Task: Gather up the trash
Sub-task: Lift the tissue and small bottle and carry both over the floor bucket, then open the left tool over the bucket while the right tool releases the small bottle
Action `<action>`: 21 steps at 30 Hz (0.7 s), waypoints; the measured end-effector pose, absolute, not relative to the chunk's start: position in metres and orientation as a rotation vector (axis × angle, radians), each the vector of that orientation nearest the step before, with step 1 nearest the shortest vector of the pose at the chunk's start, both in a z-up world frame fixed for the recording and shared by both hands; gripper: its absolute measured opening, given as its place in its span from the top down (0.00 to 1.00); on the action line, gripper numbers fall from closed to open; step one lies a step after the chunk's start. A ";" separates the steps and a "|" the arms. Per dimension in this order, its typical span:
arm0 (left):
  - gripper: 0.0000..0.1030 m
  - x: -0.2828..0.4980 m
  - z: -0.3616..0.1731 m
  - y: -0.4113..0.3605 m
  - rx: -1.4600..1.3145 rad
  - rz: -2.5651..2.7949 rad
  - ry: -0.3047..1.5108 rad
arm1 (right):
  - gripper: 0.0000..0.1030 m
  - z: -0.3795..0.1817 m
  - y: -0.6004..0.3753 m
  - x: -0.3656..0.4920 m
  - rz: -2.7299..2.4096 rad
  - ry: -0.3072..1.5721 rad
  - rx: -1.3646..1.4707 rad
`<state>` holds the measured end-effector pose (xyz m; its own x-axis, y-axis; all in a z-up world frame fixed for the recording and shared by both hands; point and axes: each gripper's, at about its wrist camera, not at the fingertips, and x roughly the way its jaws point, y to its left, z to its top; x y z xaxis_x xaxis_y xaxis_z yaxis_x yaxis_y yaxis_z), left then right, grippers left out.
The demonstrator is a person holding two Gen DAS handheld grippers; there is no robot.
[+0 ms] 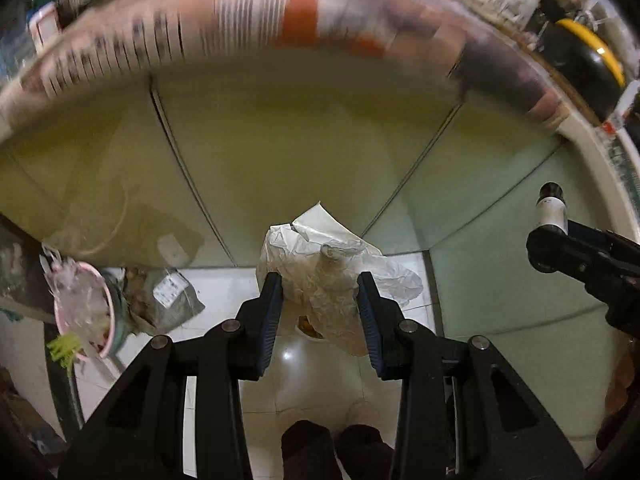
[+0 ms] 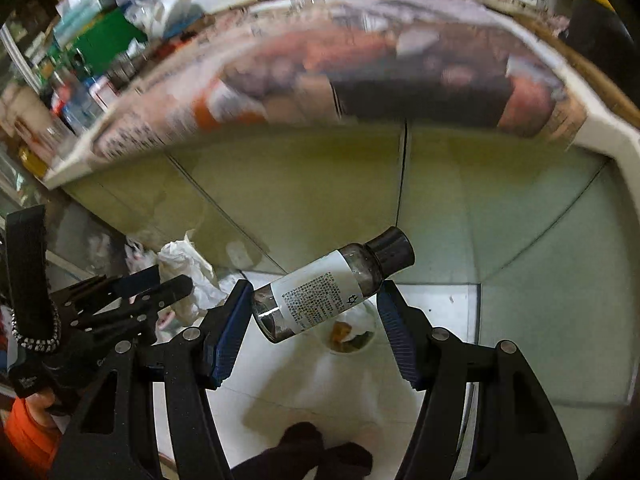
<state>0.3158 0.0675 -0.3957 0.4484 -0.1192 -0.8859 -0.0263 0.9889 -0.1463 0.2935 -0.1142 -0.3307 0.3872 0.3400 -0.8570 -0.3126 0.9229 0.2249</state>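
My left gripper (image 1: 320, 284) is shut on a crumpled white paper and plastic wad (image 1: 320, 248), which sticks out past its blue pads. In the right wrist view, my right gripper (image 2: 316, 286) is shut on a clear bottle (image 2: 320, 300) with a white label and a black cap, held slantwise with the cap pointing up and right. Both grippers point steeply down over a clear round container (image 2: 370, 320) on the white floor, with orange and dark scraps inside. That container (image 1: 292, 356) shows as a shiny curve under the left fingers. The left gripper (image 2: 168, 286) with its wad appears left of the bottle.
A table edge covered with newspaper (image 1: 280, 20) arcs overhead, with greenish panels (image 1: 300, 160) below it. On the left stand a pink tub (image 1: 86, 312) stuffed with plastic and a grey bag (image 1: 168, 296). A person's dark feet (image 1: 332, 452) are at the bottom.
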 end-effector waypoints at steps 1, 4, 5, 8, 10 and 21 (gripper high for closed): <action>0.64 0.317 -0.410 0.068 -0.145 -0.052 1.106 | 0.41 -0.348 -0.114 0.297 0.417 1.100 0.024; 0.64 0.325 -0.474 0.070 -0.156 -0.042 1.121 | 0.41 -0.409 -0.111 0.308 0.425 1.117 0.017; 0.64 0.327 -0.490 0.071 -0.158 -0.042 1.125 | 0.41 -0.424 -0.110 0.311 0.425 1.123 0.018; 0.64 0.333 -0.549 0.073 -0.151 -0.039 1.132 | 0.41 -0.494 -0.104 0.322 0.426 1.158 0.016; 0.64 0.335 -0.588 0.075 -0.147 -0.047 1.126 | 0.41 -0.531 -0.102 0.326 0.437 1.163 0.019; 0.64 0.347 -0.740 0.084 -0.149 -0.058 1.155 | 0.41 -0.681 -0.074 0.331 0.527 1.220 -0.026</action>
<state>0.3466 0.0835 -0.7397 0.4040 -0.1223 -0.9065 -0.0314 0.9886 -0.1474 0.3308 -0.0744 -0.6807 0.2398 0.3715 -0.8969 -0.3984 0.8802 0.2580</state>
